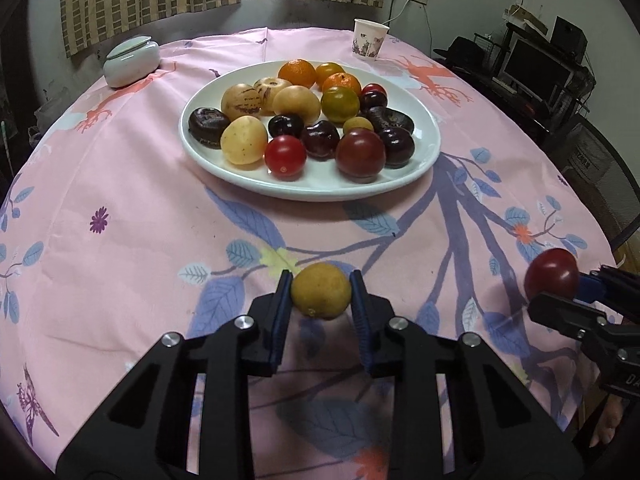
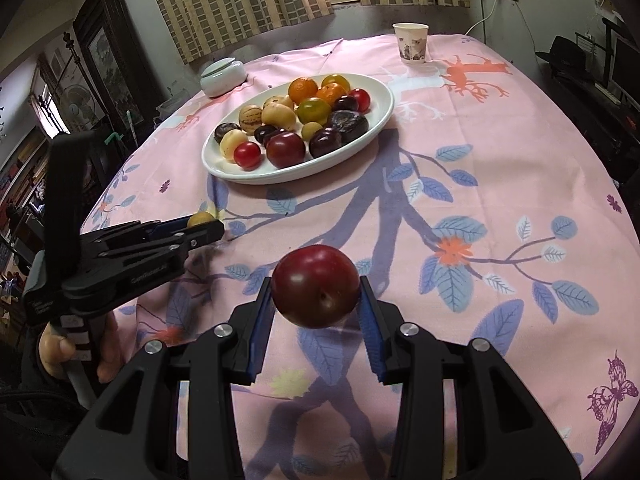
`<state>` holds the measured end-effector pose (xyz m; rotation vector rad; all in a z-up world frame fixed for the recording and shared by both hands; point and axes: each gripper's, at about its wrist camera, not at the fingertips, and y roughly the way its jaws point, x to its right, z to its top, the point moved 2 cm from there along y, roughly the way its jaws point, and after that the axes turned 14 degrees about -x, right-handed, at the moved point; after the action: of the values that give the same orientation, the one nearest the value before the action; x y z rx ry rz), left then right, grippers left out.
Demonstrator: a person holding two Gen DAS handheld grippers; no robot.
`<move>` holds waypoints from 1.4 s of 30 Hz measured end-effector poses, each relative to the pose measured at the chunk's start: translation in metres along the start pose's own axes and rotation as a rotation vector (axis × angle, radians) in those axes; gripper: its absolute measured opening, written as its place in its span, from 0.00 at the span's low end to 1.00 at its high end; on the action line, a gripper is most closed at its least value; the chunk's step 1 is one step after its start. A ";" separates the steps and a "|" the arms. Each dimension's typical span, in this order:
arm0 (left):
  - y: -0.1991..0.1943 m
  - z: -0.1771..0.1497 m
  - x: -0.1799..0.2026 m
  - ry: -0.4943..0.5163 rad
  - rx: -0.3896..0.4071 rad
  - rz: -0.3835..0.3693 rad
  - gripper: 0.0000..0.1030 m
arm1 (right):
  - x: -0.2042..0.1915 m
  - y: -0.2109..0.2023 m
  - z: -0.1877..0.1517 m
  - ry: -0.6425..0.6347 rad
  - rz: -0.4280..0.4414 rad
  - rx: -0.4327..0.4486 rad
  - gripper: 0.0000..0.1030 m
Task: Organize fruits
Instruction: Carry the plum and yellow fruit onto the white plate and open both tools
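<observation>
A white oval plate (image 1: pixel 430 148) (image 2: pixel 380 120) on the pink tablecloth holds several fruits: oranges, yellow melons, dark plums, red tomatoes. My left gripper (image 1: pixel 321 300) is shut on a small yellow-brown fruit (image 1: pixel 321 295) and holds it above the cloth in front of the plate; it also shows in the right wrist view (image 2: pixel 200 219). My right gripper (image 2: pixel 316 300) is shut on a red plum (image 2: pixel 316 291), held above the cloth to the right of the left gripper; the plum also shows in the left wrist view (image 1: pixel 551 273).
A paper cup (image 1: pixel 370 39) (image 2: pixel 411 43) stands at the far side of the table. A white lidded jar (image 1: pixel 131 60) (image 2: pixel 222 77) sits at the far left. A chair (image 1: pixel 600 176) stands by the table's right edge.
</observation>
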<state>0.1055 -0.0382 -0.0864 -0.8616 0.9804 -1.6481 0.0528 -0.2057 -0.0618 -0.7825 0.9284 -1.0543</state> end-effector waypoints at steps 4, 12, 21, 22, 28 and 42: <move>-0.017 -0.008 0.002 0.019 0.025 -0.012 0.28 | -0.013 0.008 0.005 -0.025 0.002 -0.020 0.40; -0.048 0.027 -0.017 0.023 0.053 0.009 0.28 | -0.031 0.012 0.046 -0.094 0.008 -0.056 0.40; -0.014 0.138 -0.043 -0.060 0.001 0.063 0.28 | -0.037 0.040 0.153 -0.105 -0.074 -0.045 0.40; -0.009 0.143 -0.044 -0.064 -0.008 0.065 0.28 | -0.036 0.048 0.160 -0.095 -0.084 -0.047 0.40; 0.012 0.154 -0.044 -0.062 -0.034 0.082 0.28 | -0.025 0.068 0.172 -0.068 -0.098 -0.046 0.40; 0.032 0.165 -0.053 -0.088 -0.059 0.150 0.41 | -0.023 0.077 0.180 -0.069 -0.145 -0.025 0.65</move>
<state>0.2772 -0.0250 -0.0504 -0.8713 1.0111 -1.4492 0.2392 -0.1437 -0.0505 -0.9118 0.8369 -1.1360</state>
